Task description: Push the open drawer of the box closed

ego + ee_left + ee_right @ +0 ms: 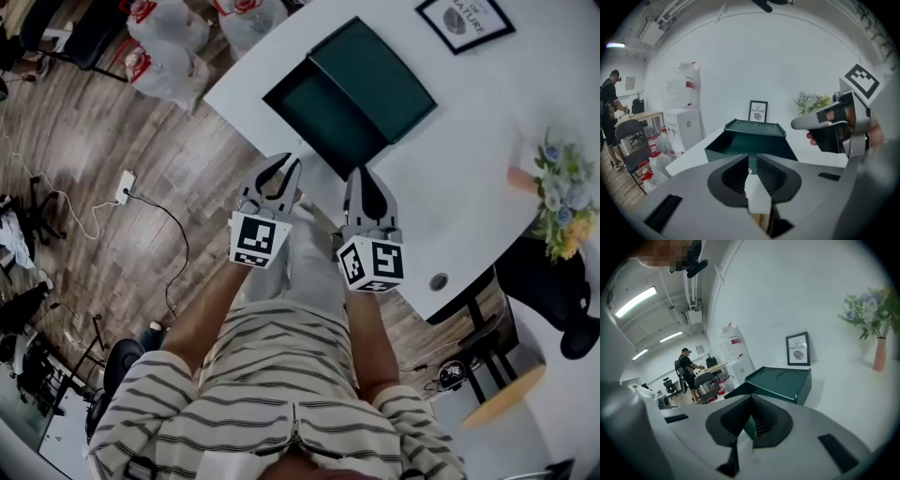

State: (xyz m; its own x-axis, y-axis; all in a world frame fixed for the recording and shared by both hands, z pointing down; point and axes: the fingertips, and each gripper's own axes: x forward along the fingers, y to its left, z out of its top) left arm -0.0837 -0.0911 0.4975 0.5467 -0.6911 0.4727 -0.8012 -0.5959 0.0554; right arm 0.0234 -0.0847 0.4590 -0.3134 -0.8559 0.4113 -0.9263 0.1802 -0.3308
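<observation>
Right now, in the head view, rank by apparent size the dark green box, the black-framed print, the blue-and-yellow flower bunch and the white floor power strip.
1. dark green box
2. flower bunch and black-framed print: alike; the print is cropped, so unranked
3. white power strip, though farther from the camera

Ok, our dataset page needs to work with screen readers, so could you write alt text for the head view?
A person in a striped shirt aims the left gripper and right gripper at a dark green box whose drawer stands open toward them on a white table. A framed print and flowers also stand on it.
</observation>
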